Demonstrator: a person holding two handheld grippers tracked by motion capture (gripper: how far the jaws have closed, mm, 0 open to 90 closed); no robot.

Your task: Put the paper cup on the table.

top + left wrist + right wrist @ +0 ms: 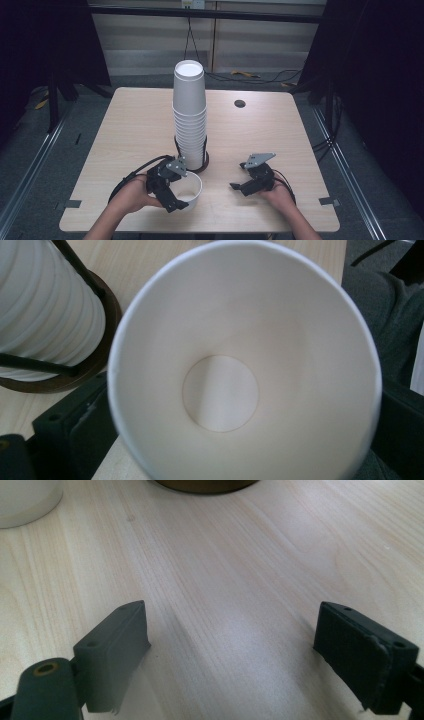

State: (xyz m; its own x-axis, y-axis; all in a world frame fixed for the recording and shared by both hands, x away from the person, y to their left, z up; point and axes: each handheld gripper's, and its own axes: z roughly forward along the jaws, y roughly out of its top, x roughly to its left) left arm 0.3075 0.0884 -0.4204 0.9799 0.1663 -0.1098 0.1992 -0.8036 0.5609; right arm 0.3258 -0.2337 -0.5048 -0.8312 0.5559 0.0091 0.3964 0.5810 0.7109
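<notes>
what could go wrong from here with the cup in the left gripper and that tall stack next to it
1. The left gripper grips a thin paper cup; squeezing harder could crush its wall.
2. The tall stack of cups stands right beside it in a holder; a sideways swing might knock it over.
3. The right gripper sits open nearby and could collide.

Left tool (176, 192) gripping white cup (191, 189), cup stack (189, 112) behind, right tool (239, 186) apart

White paper cups (190, 115), pale wood-grain table (130, 130), black claws (235, 655).
</notes>
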